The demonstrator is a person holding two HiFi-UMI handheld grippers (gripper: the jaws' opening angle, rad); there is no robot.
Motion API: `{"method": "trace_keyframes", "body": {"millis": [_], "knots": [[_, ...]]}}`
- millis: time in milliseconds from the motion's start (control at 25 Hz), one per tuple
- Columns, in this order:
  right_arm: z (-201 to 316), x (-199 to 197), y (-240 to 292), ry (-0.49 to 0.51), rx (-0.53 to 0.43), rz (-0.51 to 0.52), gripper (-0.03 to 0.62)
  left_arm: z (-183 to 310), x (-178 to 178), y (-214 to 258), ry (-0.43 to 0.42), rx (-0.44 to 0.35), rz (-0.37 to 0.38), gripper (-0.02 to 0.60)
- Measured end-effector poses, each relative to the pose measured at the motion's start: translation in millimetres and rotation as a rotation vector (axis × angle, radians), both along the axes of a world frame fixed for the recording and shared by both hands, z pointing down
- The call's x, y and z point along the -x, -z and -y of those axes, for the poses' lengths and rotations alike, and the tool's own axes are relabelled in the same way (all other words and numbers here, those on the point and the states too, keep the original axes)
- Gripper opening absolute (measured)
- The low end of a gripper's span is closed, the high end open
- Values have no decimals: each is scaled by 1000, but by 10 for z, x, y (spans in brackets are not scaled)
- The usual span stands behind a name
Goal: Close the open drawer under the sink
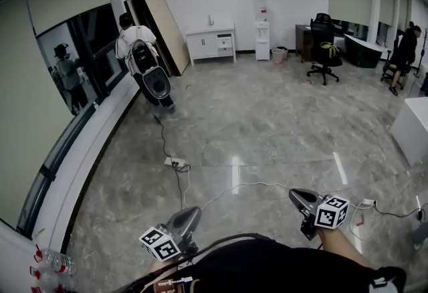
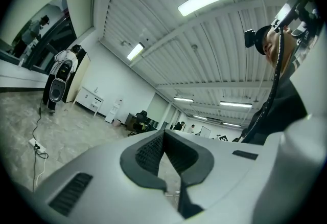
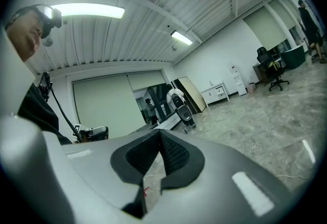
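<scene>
A white sink cabinet (image 1: 211, 43) with a tap on top stands against the far wall, a long way off across the marble floor. It is too small to tell how its drawers stand. It also shows small in the left gripper view, the cabinet (image 2: 92, 99), and in the right gripper view, the cabinet (image 3: 214, 92). My left gripper (image 1: 192, 213) and right gripper (image 1: 295, 194) are held low in front of me, pointing roughly level towards the room. Both are shut with nothing between the pads. The left gripper (image 2: 163, 135) and right gripper (image 3: 160, 133) show their tips meeting.
A person with a backpack (image 1: 137, 44) stands by a black speaker-like device (image 1: 156, 83) near the left windows. A power strip (image 1: 175, 163) and cables lie on the floor ahead. A water dispenser (image 1: 261, 29), office chair (image 1: 324, 51), another person (image 1: 404, 51) and white table (image 1: 411, 128) are to the right.
</scene>
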State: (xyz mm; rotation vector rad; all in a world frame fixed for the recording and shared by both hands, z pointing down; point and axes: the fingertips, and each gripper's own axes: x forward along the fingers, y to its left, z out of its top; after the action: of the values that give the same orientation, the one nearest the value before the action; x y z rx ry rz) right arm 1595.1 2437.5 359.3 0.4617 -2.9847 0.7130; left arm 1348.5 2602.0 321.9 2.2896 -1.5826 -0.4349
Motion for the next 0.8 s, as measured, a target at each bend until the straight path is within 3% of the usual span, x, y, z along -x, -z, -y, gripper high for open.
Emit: {"method": "trace_keyframes", "body": {"millis": [320,640,800], "knots": [[588,899,184,-57,-36,-27,2,784,901,-18,-93,-18,-49,0],[1065,2133,384,-84,-68,-14,2,1429,2155,152,-147,-25,-38,0],[1259,2563,395,-93,-78,-22,2,1649,2585,150,-166,-36,-34,0]]}}
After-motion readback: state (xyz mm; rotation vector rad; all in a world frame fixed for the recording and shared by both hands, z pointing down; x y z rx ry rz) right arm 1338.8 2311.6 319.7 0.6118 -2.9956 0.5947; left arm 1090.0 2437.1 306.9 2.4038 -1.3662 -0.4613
